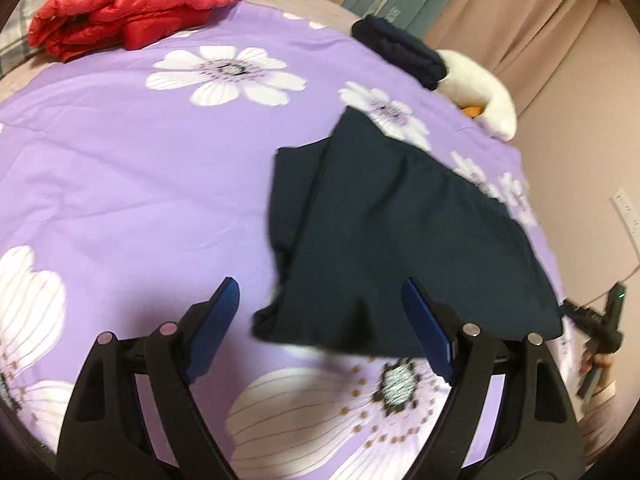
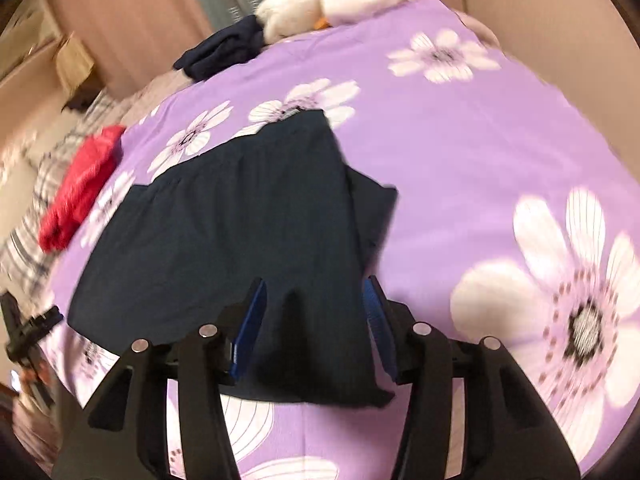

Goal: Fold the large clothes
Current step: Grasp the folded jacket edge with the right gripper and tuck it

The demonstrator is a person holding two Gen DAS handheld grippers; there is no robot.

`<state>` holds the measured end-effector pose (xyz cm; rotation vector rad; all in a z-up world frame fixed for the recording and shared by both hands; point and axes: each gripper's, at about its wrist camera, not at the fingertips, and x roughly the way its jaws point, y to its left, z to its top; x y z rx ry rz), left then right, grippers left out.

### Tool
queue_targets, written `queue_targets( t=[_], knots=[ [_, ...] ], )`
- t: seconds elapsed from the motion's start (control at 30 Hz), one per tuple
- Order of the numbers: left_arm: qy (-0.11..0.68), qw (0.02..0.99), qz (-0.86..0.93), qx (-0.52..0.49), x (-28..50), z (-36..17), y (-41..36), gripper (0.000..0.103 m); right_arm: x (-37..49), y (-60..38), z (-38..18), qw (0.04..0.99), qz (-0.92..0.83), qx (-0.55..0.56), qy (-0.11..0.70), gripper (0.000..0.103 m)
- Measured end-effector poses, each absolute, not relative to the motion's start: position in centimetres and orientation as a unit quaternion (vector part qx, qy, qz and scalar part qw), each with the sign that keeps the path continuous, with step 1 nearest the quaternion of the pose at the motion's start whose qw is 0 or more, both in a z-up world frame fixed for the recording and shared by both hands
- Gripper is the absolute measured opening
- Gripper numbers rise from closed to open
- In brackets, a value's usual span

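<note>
A dark navy garment [image 1: 400,232] lies partly folded on the purple flowered bedsheet [image 1: 140,168]. It also shows in the right wrist view [image 2: 224,248]. My left gripper [image 1: 320,304] is open above the garment's near left corner, holding nothing. My right gripper [image 2: 316,304] is open over the garment's near edge, with cloth lying between its blue pads [image 2: 250,328] but not pinched. The right gripper also shows at the far right edge of the left wrist view [image 1: 600,328].
A folded red puffer jacket [image 1: 132,4] lies at the far left of the bed. A folded dark garment [image 1: 400,48] and a white plush toy [image 1: 480,84] sit at the far edge. Curtains [image 1: 540,32] hang behind the bed.
</note>
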<state>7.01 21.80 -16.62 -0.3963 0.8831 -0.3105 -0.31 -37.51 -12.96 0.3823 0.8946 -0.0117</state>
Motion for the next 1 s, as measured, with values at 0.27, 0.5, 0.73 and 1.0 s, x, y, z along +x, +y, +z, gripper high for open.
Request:
queue_targets(
  t=[0.27,0.5,0.73,1.0],
  knots=[
    [0.454,0.853,-0.161,-0.199,10.0,-18.2,20.3,0.039,-0.4,-37.9,-14.8,0.869,0.018,0.258,0.421,0.052],
    [0.477,0.847,-0.162,-0.167,8.5,-19.2,20.9,0.017,-1.4,-37.0,-15.7,0.867,0.033,0.216,0.447,0.012],
    [0.479,0.846,-0.157,-0.175,7.7,-19.3,21.8,0.017,-2.9,-37.8,-16.6,0.860,0.030,0.224,0.459,0.010],
    [0.443,0.873,-0.153,-0.137,7.1,-15.1,20.6,0.053,-3.9,-36.4,-12.2,0.894,0.005,0.157,0.419,0.032]
  ],
)
